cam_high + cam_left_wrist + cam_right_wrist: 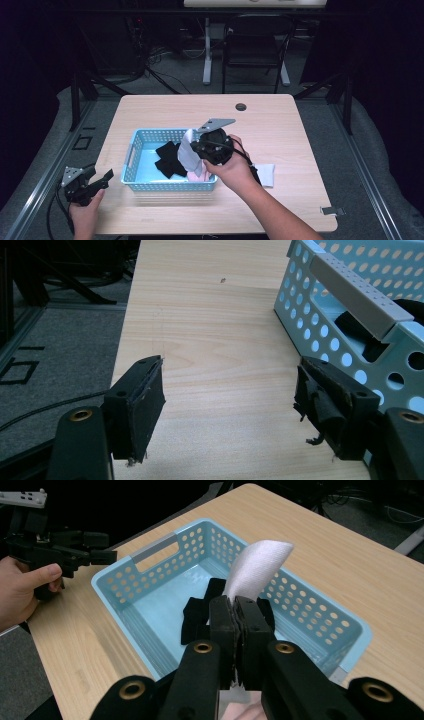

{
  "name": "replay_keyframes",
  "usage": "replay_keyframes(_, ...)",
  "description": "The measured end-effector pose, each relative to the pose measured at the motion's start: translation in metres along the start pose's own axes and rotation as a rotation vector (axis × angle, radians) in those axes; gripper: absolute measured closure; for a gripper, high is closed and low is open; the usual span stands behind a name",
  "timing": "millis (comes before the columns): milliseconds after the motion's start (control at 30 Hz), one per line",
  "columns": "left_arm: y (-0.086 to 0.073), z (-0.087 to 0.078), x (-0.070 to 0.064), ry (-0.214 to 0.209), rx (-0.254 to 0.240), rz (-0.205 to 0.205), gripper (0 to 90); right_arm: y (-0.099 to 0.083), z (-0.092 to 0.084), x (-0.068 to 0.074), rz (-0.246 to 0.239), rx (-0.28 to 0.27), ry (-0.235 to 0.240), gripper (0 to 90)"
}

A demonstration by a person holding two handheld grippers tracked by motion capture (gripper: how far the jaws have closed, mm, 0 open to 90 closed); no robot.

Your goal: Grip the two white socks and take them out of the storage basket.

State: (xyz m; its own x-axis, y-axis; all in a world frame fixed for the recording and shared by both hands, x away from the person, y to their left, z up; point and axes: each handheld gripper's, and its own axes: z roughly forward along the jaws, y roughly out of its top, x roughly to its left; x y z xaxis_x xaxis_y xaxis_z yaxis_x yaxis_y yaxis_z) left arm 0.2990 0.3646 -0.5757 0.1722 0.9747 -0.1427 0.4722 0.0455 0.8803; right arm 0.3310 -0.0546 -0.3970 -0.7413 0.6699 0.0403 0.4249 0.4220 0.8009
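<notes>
Left gripper (102, 180): at the counter's (280, 125) near left edge, just beside the basket (131, 156), fingers wide and bare.
Right gripper (236, 611): over the basket, fingers pinched on a white cloth (256, 565).
Basket: black cloths (167, 159) inside.
Counter: another white cloth (266, 174) right of the basket.

Dim, dark-edged surroundings; the table (280, 125) is evenly lit, the pictures slightly soft.

A light wooden table (280, 125) with a small dark hole (241, 107), grey floor (330, 145) around it, a black chair (254, 47) behind, cables (160, 75) on the floor
</notes>
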Motion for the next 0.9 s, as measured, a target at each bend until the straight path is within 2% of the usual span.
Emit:
replay_keyframes(300, 0.0, 0.0, 0.0, 0.002, 0.001, 0.003, 27.5, -0.004, -0.028, -0.009, 0.011, -0.047, -0.03, 87.8)
replay_keyframes(567, 0.0, -0.001, 0.0, 0.003, 0.002, 0.003, 27.5, -0.016, -0.056, -0.022, 0.027, -0.056, -0.093, 87.8)
replay_keyframes(900, 0.0, -0.002, 0.0, 0.005, 0.005, 0.005, 27.5, -0.036, -0.071, -0.034, 0.054, -0.057, -0.155, 87.9)
